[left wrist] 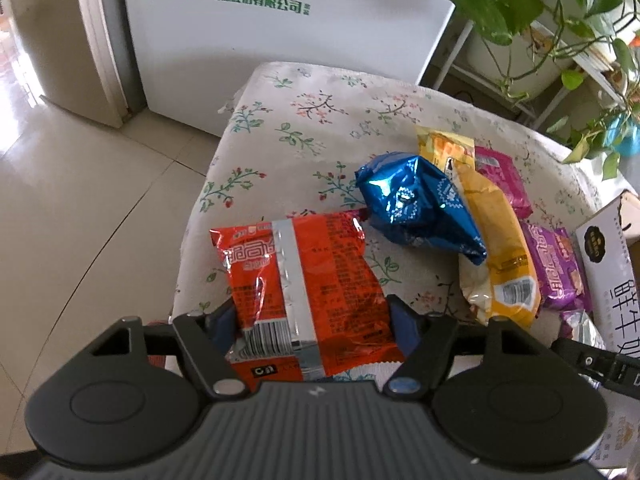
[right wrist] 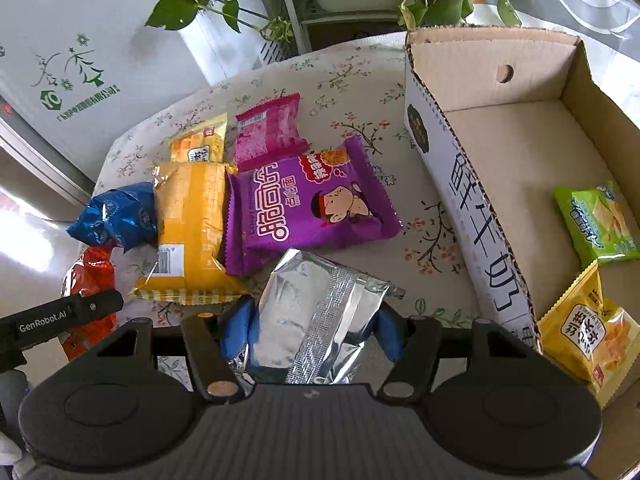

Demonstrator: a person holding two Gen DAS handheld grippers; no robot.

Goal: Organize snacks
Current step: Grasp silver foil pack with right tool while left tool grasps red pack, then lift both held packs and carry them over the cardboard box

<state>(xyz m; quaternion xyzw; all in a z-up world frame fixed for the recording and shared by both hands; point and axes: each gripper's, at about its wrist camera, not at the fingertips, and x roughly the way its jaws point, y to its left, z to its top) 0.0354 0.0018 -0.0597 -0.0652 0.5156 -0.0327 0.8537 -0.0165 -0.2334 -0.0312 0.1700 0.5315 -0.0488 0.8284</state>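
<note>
My left gripper (left wrist: pixel 314 322) is shut on a red snack pack (left wrist: pixel 304 280), seam side up, at the near left of the floral table (left wrist: pixel 304 128). My right gripper (right wrist: pixel 314 328) is shut on a silver foil pack (right wrist: pixel 320 312) beside the open cardboard box (right wrist: pixel 460 184). Loose on the table lie a blue foil pack (right wrist: pixel 120 216), a long yellow pack (right wrist: pixel 188 232), a purple pack (right wrist: pixel 312 204), a pink pack (right wrist: pixel 268 132) and a small yellow pack (right wrist: pixel 200 144). In the box lie a green pack (right wrist: pixel 600 220) and a yellow pack (right wrist: pixel 588 336).
A white appliance (left wrist: pixel 288 40) stands behind the table. Potted vines on a white rack (left wrist: pixel 560 40) stand at the back right. Tiled floor (left wrist: pixel 80 200) lies to the left. The box takes up the table's right side.
</note>
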